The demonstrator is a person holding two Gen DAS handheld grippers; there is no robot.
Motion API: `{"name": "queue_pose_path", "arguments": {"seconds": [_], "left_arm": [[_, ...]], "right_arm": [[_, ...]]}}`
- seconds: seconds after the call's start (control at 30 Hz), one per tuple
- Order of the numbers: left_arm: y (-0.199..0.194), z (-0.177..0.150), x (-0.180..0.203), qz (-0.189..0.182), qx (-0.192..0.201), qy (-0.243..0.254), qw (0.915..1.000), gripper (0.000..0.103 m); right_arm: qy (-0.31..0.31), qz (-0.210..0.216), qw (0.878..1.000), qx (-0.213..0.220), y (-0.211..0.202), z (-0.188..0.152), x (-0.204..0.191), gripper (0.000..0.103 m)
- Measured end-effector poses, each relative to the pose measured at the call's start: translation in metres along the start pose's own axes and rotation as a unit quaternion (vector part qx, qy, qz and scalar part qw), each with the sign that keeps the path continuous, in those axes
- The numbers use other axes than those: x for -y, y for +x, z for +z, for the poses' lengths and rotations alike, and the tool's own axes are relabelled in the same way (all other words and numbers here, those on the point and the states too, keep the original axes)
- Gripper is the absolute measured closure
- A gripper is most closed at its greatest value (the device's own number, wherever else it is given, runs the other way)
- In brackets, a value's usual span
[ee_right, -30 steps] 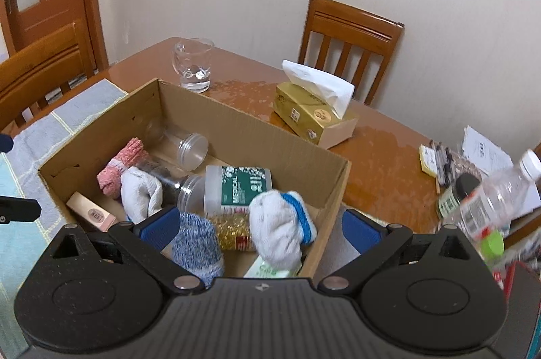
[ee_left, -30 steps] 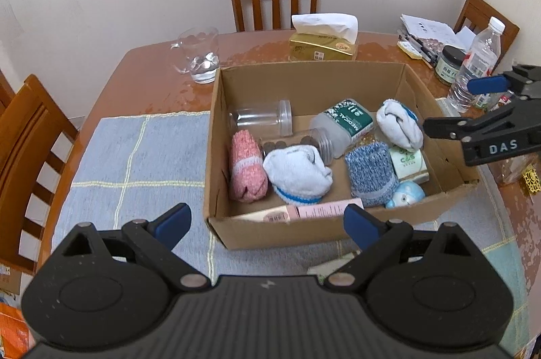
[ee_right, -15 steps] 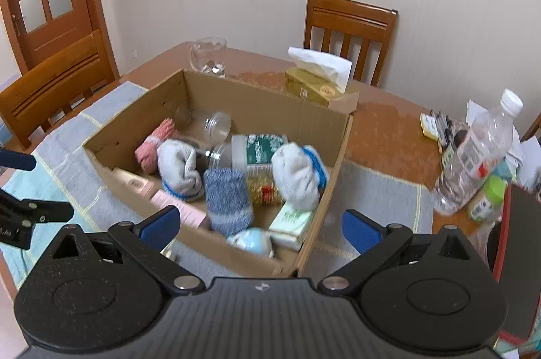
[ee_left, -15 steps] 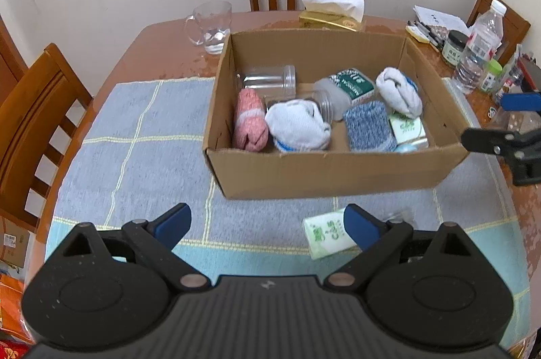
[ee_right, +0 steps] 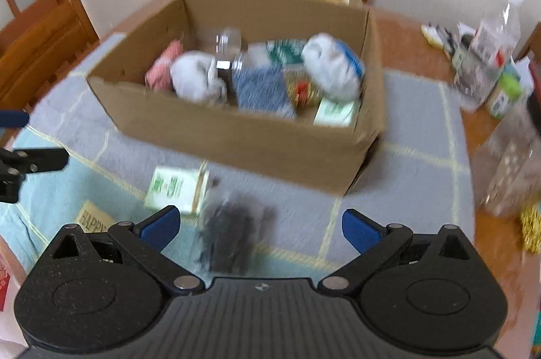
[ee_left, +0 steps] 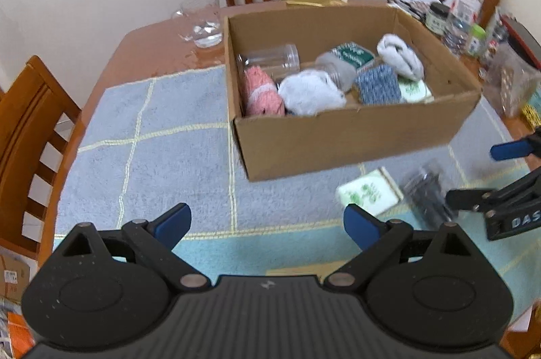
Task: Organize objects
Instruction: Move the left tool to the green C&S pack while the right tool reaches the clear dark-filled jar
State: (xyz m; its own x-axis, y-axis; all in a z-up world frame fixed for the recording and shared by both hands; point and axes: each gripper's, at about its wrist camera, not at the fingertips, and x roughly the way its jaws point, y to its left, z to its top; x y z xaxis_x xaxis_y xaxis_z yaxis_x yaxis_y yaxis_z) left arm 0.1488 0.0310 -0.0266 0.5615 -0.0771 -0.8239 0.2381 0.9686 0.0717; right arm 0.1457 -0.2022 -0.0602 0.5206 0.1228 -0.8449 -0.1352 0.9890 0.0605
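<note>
1. Left wrist view: left gripper (ee_left: 267, 222) fingers spread wide, nothing between them, above the desk (ee_left: 142, 48) mat.
2. Right gripper (ee_right: 258, 225) fingers likewise spread, empty.
3. Cardboard box (ee_left: 345, 142) of socks and jars sat mid-mat; green packet (ee_left: 368, 195) and dark bag (ee_right: 230, 240) lay just before it.

Brown box (ee_left: 338, 139); pink (white-banded) sock (ee_left: 262, 92)

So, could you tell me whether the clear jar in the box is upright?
No, the jar lies on its side in the box.
</note>
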Motion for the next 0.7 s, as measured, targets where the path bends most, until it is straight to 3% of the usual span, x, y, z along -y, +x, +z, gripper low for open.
{"name": "queue_pose_path", "arguments": {"seconds": [0.33, 0.53, 0.7], "left_arm": [[0.013, -0.015, -0.016, -0.037, -0.016, 0.029, 0.9988, 0.006], [0.02, -0.014, -0.01, -0.052, -0.023, 0.038, 0.9977, 0.006], [0.032, -0.011, 0.005, -0.056, -0.039, 0.043, 0.9967, 0.006]], "right_arm": [[0.043, -0.052, 0.996, -0.056, 0.038, -0.03, -0.031, 0.0], [0.066, -0.083, 0.992, -0.065, 0.045, -0.041, -0.022, 0.0], [0.083, -0.081, 0.991, -0.073, 0.046, -0.047, -0.005, 0.0]]}}
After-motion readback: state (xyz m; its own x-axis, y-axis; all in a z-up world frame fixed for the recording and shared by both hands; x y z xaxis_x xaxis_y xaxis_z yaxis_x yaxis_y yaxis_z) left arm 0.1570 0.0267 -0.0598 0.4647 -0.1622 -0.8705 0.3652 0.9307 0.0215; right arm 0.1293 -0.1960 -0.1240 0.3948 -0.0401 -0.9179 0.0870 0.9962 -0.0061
